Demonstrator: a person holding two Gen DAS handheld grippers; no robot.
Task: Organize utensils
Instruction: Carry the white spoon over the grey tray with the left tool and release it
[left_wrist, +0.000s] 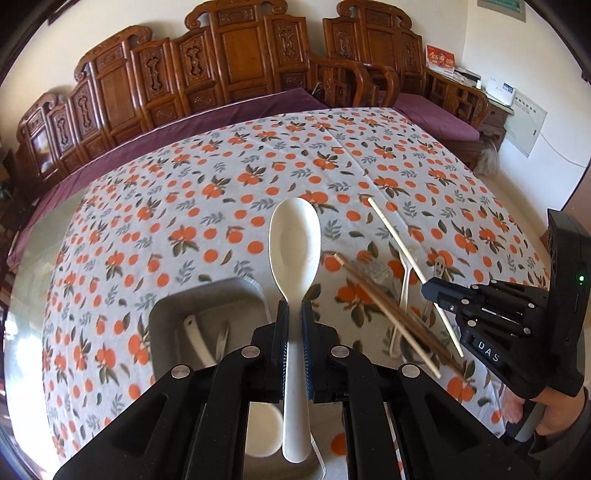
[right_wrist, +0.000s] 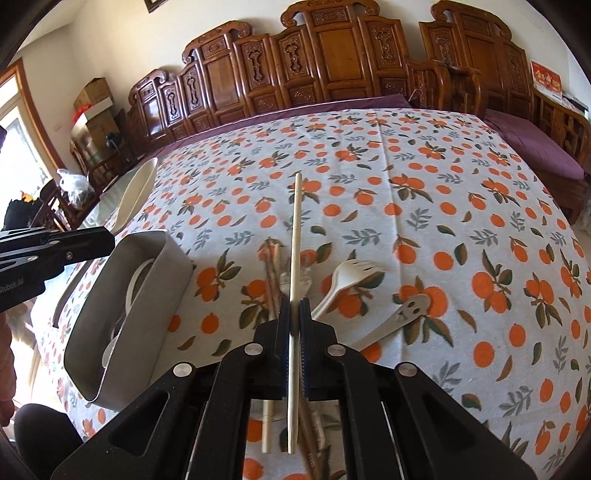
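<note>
Utensils split between both hands: left gripper (left_wrist: 294, 314) is level above the table (left_wrist: 207, 206), clamped on the white rice paddle (left_wrist: 293, 251) over the grey bin (left_wrist: 207, 306); right gripper (right_wrist: 294, 314) is pinched on a pale chopstick (right_wrist: 295, 258), above the forks (right_wrist: 347, 280).

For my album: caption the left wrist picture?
Left gripper holds a white plastic rice spoon above the grey bin.

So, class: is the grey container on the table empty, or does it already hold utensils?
Not empty. The grey container holds a white utensil and something metallic beside it.
</note>
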